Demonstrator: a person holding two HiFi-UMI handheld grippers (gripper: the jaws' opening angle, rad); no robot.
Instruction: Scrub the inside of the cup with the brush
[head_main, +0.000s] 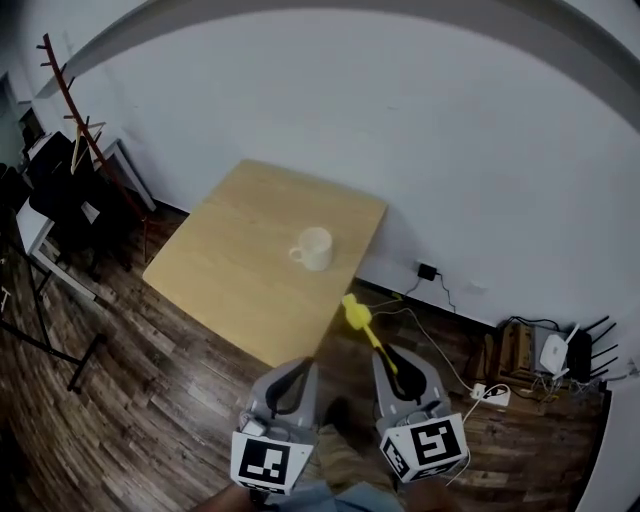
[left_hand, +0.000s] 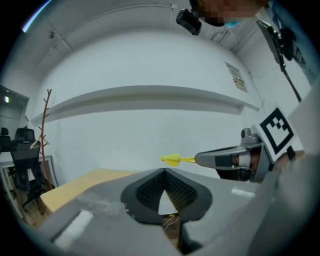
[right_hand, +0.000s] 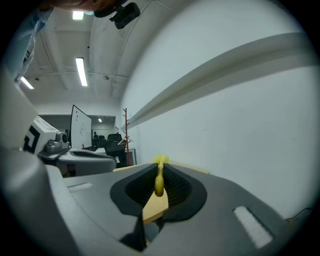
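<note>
- My left gripper (head_main: 300, 368) is closed on nothing, short of the table (head_main: 220, 270).
- The cup (head_main: 313, 249) stands upright near the table's right edge. It looks hard, light and likely slippery, so I'd pinch its rim; bare tabletop lies to its left.
- My right gripper (head_main: 388, 358) clamps the thin handle of the brush (head_main: 358, 318), well apart from the cup.

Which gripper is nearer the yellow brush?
Right. The right gripper is shut on the handle of the yellow brush, whose head points toward the table. The left gripper is shut and empty alongside, apart from the brush.
</note>
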